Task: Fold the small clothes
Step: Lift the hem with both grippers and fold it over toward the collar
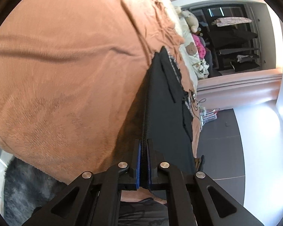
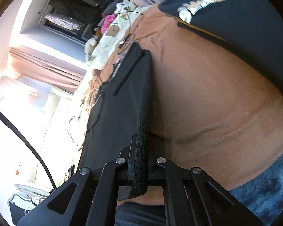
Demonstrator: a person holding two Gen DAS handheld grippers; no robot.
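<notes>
A small black garment [image 1: 166, 101] with a ribbed elastic waistband and a slit pocket hangs stretched over the orange-brown bed blanket [image 1: 62, 66]. My left gripper [image 1: 144, 143] is shut on one end of its waistband. In the right wrist view the same black garment [image 2: 122, 98] shows, and my right gripper [image 2: 141, 137] is shut on the ribbed waistband [image 2: 142, 124] at its other end. Both views are tilted sideways.
A dark garment with a printed logo [image 2: 226, 7] lies on the blanket [image 2: 207, 94]. A grey-blue fluffy throw [image 2: 269, 192] lies at the near edge. Cream bedding with soft toys [image 1: 190, 37] lies further off. A dark wardrobe [image 1: 234, 43], curtains and grey tiled floor [image 1: 220, 141] are beyond.
</notes>
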